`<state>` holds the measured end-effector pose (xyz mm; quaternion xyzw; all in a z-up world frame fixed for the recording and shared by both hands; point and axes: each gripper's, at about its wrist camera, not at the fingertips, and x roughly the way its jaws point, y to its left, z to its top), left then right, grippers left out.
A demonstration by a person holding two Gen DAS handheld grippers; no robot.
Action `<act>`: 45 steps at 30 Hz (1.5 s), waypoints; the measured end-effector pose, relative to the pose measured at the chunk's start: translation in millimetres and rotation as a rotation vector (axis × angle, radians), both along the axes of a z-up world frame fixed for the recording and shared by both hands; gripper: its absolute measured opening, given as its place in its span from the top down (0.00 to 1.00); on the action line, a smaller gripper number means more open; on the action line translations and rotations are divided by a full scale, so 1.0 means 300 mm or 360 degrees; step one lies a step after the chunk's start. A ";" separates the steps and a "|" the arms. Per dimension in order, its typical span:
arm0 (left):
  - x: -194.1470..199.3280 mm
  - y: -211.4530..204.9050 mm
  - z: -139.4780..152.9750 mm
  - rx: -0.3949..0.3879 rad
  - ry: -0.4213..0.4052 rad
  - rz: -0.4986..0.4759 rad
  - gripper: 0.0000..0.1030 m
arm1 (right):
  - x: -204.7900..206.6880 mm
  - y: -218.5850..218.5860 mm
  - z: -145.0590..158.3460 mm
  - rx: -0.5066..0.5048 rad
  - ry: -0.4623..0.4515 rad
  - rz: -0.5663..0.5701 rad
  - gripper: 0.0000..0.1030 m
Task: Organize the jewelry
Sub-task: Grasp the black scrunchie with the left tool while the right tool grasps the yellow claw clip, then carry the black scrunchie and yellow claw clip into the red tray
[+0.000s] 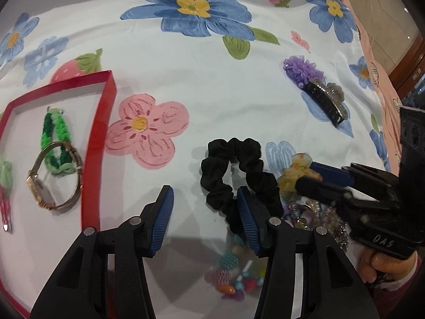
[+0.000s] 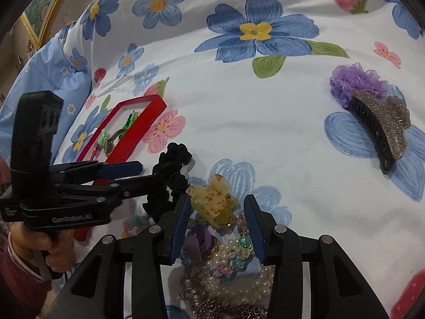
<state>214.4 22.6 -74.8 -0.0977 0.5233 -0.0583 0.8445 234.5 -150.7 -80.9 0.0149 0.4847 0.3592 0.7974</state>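
A red box lid lies at the left and holds a gold watch and a green braided bracelet. It also shows in the right wrist view. My left gripper is open and empty, its right finger touching a black scrunchie. My right gripper is open around a yellow butterfly clip on top of a pile of pearl necklaces and beads. The clip sits between the right gripper's fingers in the left wrist view.
A glittery black claw clip and a purple ruffled scrunchie lie at the right on the flowered sheet. Coloured beads lie under my left gripper. A pink cloth borders the far right.
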 end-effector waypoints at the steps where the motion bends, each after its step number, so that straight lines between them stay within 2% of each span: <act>1: 0.004 -0.004 -0.004 0.0004 0.0000 -0.0012 0.62 | 0.001 -0.005 0.002 0.0017 0.0002 -0.0002 0.74; 4: 0.009 -0.018 -0.007 -0.0005 -0.0004 -0.0062 0.87 | -0.007 -0.006 0.010 -0.0001 -0.0022 -0.0002 0.74; 6: 0.004 -0.027 -0.001 0.0005 -0.0020 -0.0082 0.90 | -0.015 -0.004 0.016 -0.0015 -0.0044 -0.0003 0.74; 19: -0.129 0.062 0.116 -0.0059 -0.0166 0.0018 0.92 | -0.066 -0.059 0.101 0.0151 -0.0061 -0.0096 0.74; 35: -0.326 0.225 0.237 -0.0106 -0.0299 0.0184 0.92 | -0.160 0.084 0.160 0.0216 -0.0085 0.0027 0.74; 45: -0.408 0.340 0.235 -0.0153 -0.0308 0.0304 0.92 | -0.201 0.183 0.168 0.0231 -0.0084 0.0109 0.76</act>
